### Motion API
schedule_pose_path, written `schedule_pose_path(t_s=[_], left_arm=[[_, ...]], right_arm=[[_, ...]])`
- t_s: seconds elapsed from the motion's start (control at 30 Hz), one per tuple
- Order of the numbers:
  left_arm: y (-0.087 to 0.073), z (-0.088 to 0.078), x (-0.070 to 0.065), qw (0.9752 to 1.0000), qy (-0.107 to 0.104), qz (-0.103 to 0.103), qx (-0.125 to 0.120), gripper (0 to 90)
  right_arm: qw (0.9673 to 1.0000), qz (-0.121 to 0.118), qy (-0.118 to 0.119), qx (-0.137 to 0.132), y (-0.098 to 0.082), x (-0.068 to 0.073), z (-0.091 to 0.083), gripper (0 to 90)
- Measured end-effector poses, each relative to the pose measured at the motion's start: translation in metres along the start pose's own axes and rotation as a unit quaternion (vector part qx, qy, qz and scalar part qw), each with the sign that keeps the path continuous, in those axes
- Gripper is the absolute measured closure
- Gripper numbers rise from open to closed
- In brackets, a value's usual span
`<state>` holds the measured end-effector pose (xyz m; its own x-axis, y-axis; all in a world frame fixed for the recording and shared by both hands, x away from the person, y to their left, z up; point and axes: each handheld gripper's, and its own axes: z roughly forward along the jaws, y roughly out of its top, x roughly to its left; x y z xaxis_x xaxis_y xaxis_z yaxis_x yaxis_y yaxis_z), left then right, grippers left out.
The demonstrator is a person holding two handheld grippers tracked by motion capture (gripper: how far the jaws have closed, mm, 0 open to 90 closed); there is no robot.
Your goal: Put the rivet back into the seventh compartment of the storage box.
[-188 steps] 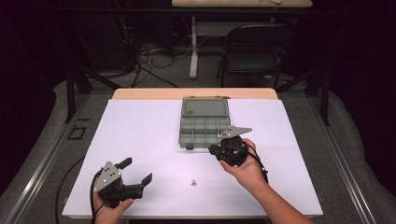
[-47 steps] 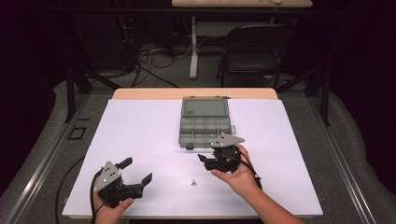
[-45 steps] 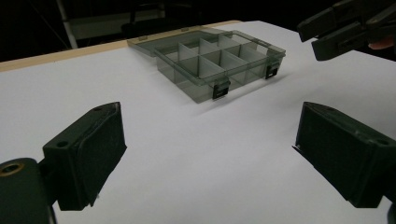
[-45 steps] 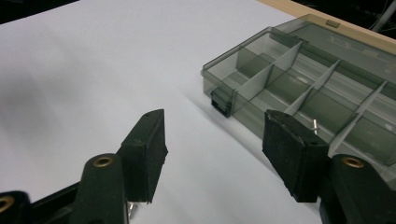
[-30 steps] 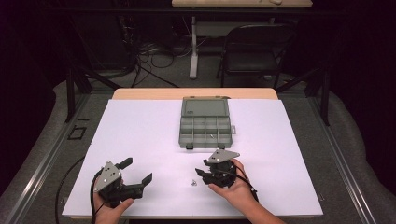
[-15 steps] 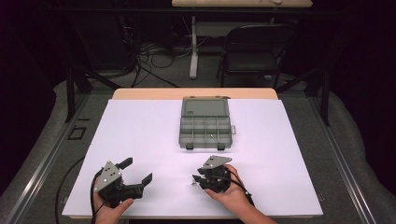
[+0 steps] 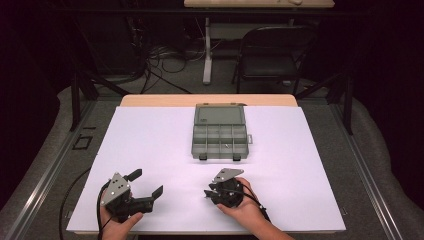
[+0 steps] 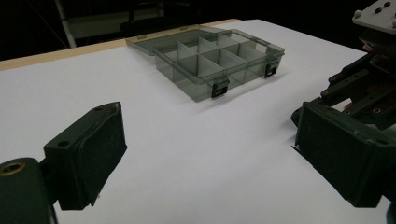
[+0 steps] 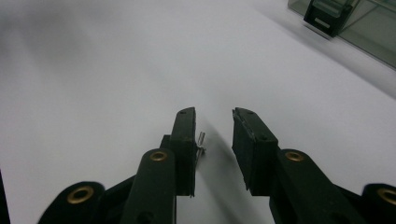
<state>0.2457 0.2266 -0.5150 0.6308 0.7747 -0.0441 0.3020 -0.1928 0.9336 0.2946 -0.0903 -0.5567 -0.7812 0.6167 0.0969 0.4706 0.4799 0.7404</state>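
Note:
A tiny metal screw [image 9: 201,140] lies on the white table sheet [image 7: 165,145], close to the front edge. My right gripper [image 9: 214,116] is lowered around it. Its jaws have just been closing, and the screw sits between them against the left pad, with a gap still showing to the other pad. From above, the right gripper [image 7: 208,192] points left, held by a hand. My left gripper [image 7: 146,183] rests at the front left with its jaws wide open [image 8: 210,135] and nothing between them.
A grey clear-plastic organizer box [image 7: 220,135] lies open at the table's centre back, with a divided tray and front latches [image 8: 219,86]. A small part lies in one compartment. A folding chair [image 7: 272,55] and cables are on the floor beyond the table.
The right hand has come back from beside the organizer box to the front of the table and lowered over the screw. The left gripper has stayed put.

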Motion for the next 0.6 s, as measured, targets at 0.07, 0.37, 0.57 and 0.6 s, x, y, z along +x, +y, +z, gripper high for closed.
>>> schedule_pose_path(t_s=[0.07, 0.37, 0.57, 0.6], left_arm=[[0.0, 0.0, 0.0, 1.0, 0.0, 0.0, 0.0, 8.5], [-0.0001, -0.0001, 0.0004, 1.0, 0.002, -0.002, 0.001, 8.7], [-0.0001, -0.0001, 0.0003, 1.0, 0.002, -0.001, 0.001, 8.7], [-0.0001, -0.0001, 0.0003, 1.0, 0.002, -0.001, 0.001, 8.7]], right_arm=[[1.0, 0.0, 0.0, 0.003, -0.0002, 0.0005, 0.0005, 70.3], [0.9999, 0.002, 0.005, 0.011, -0.0018, 0.002, 0.0035, 74.0], [0.9999, -0.001, 0.002, 0.012, -0.0036, 0.0033, 0.0043, 75.5], [0.9999, -0.001, 0.003, 0.012, -0.0036, 0.0033, 0.0041, 76.0]])
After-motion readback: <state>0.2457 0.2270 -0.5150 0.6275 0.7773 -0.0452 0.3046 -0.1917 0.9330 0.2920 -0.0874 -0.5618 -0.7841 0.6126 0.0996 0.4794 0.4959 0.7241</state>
